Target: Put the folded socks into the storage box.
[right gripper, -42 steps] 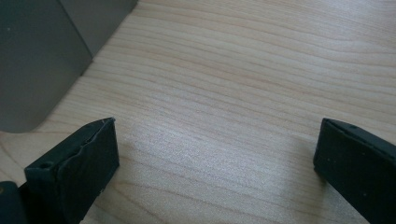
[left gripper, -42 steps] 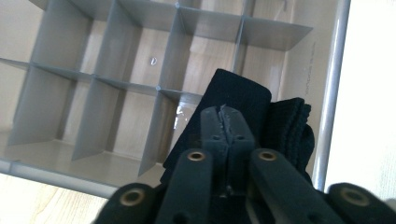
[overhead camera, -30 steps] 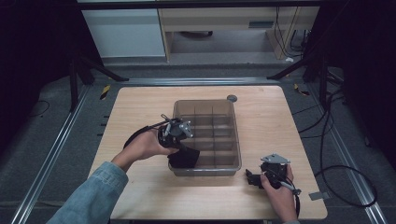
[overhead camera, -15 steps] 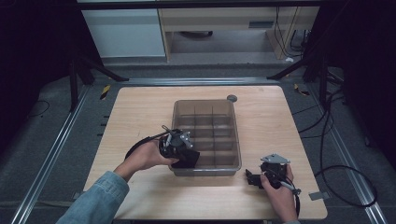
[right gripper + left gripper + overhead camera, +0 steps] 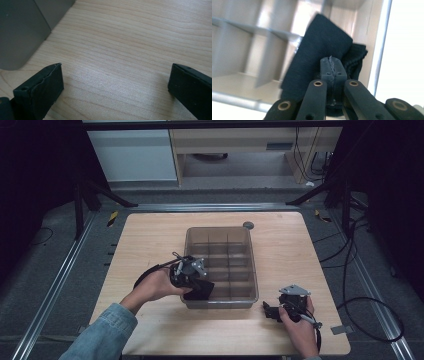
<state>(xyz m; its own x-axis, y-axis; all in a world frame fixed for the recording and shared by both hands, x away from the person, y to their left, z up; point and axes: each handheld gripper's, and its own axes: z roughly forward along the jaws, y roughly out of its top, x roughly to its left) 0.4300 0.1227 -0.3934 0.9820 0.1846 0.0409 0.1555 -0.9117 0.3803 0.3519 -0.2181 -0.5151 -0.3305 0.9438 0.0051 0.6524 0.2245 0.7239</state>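
Pale wood tabletop point(image 5: 150, 240) carries my clear divided bin point(image 5: 221, 236) at its centre. My left gripper point(image 5: 192, 281) sits at the bin's near-left corner, jaws pinched tight on a black cloth point(image 5: 322, 47) that hangs into the corner compartment. My right gripper point(image 5: 272, 311) rests by the table's near-right edge, jaws spread wide with bare wood between them.

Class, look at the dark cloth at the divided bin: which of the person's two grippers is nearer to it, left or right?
Left. The left gripper is shut on the dark cloth at the divided bin's near-left corner. The right gripper rests open on the table, beyond the bin's near-right corner.
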